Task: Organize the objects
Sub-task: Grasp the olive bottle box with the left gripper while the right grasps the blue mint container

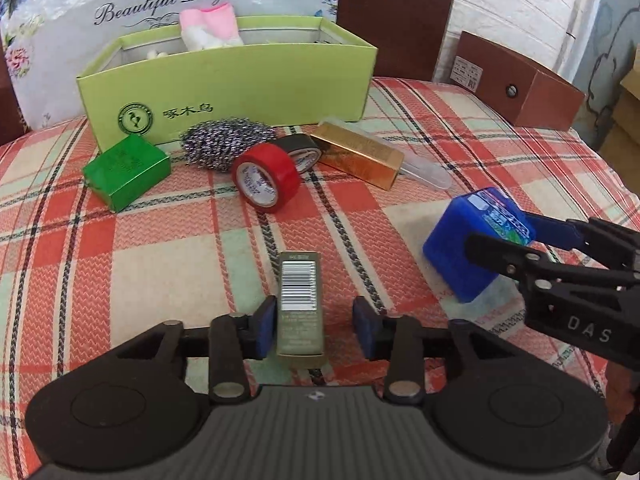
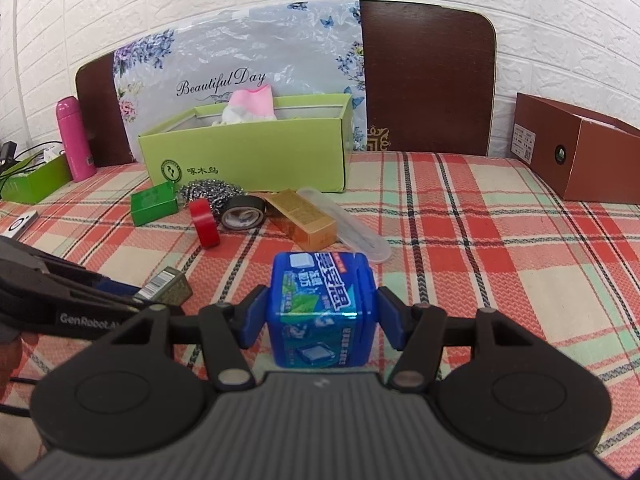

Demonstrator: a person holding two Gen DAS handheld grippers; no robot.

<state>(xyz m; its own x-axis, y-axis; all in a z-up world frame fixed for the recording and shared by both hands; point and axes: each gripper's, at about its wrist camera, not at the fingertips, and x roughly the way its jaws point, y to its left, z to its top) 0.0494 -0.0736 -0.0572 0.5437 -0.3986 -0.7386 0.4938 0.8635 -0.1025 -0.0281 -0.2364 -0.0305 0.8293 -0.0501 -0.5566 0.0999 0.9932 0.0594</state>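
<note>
My left gripper [image 1: 316, 324] is open around a small olive box with a barcode [image 1: 300, 304]; its left pad touches the box, its right pad stands apart. The box lies on the plaid cloth and also shows in the right wrist view [image 2: 168, 286]. My right gripper [image 2: 320, 316] straddles a blue gum box [image 2: 322, 308], tilted off the cloth in the left wrist view [image 1: 472, 240]; both pads sit close to its sides, contact unclear. A light green open box [image 1: 228, 80] stands at the back with a pink cloth [image 1: 210, 26] inside.
In front of the green box lie a small green box [image 1: 126, 166], a steel scourer [image 1: 224, 140], red tape [image 1: 266, 178], black tape [image 1: 300, 150], a gold box [image 1: 360, 154] and a clear plastic case [image 1: 426, 170]. A brown box [image 2: 580, 160] stands right, a pink bottle [image 2: 74, 140] left.
</note>
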